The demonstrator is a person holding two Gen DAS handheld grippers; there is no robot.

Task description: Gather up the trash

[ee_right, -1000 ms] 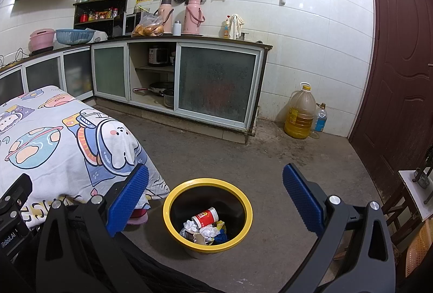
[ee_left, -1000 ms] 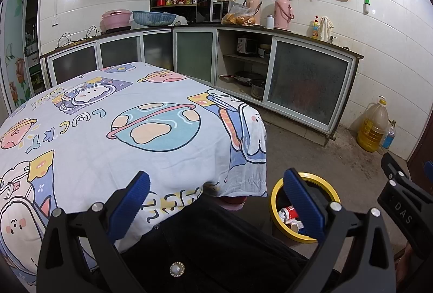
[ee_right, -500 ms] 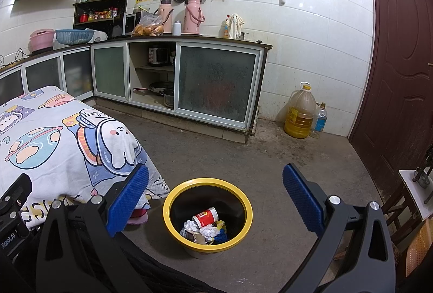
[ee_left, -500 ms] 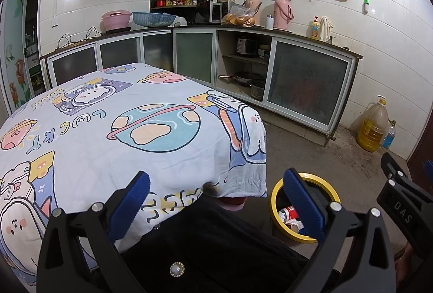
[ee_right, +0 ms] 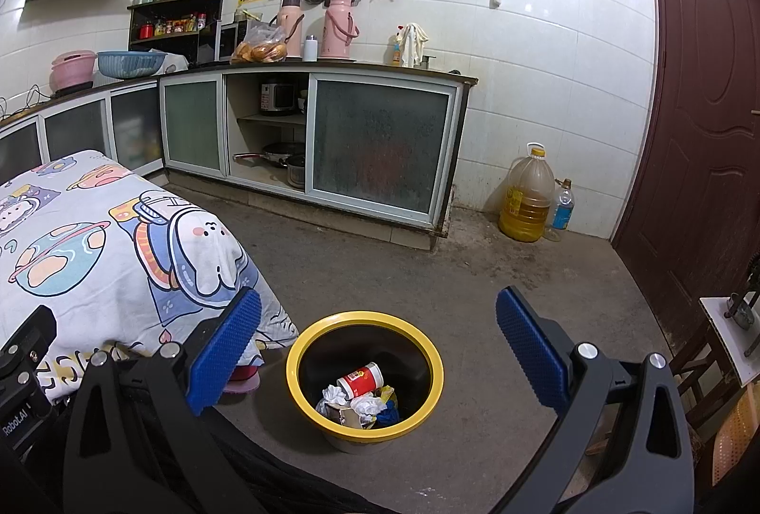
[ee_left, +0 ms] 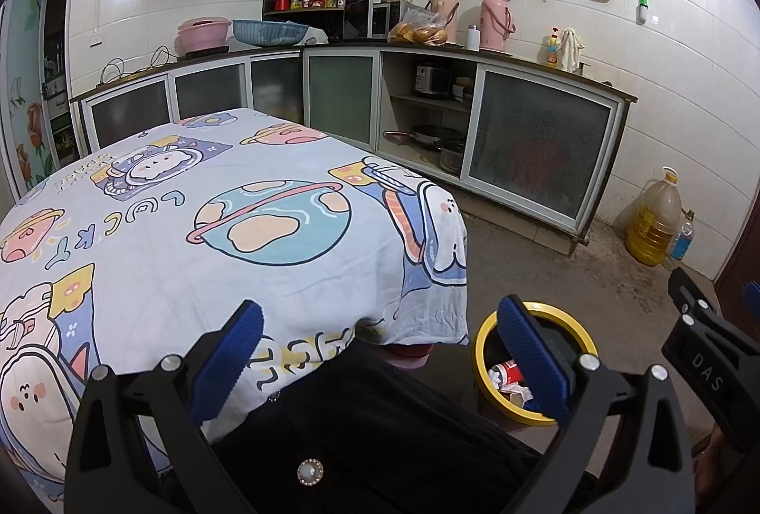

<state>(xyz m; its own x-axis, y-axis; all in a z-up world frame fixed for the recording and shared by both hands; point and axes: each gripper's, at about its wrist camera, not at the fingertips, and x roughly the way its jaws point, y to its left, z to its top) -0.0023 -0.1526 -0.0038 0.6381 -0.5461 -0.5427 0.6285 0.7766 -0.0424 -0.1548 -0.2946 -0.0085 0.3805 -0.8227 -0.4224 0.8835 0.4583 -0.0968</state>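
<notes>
White-tiled kitchen walls and a grey concrete floor surround a yellow-rimmed bin that stands on the floor just beside the near corner of the table. Inside it lie a red-and-white paper cup with print too small to read, crumpled white tissues and scraps of packaging. The right gripper hangs above the bin with its blue fingers wide apart and nothing between them. The left gripper hovers over the table's near edge, fingers likewise spread and empty. The tablecloth carries cartoon planets and astronaut rabbits with the word "LUCKY" seen upside down. "DAS" shows on the right gripper's body in the left view; "Robot.AI" on the left gripper's body in the right view. An oil jug stands against the wall by the door.
</notes>
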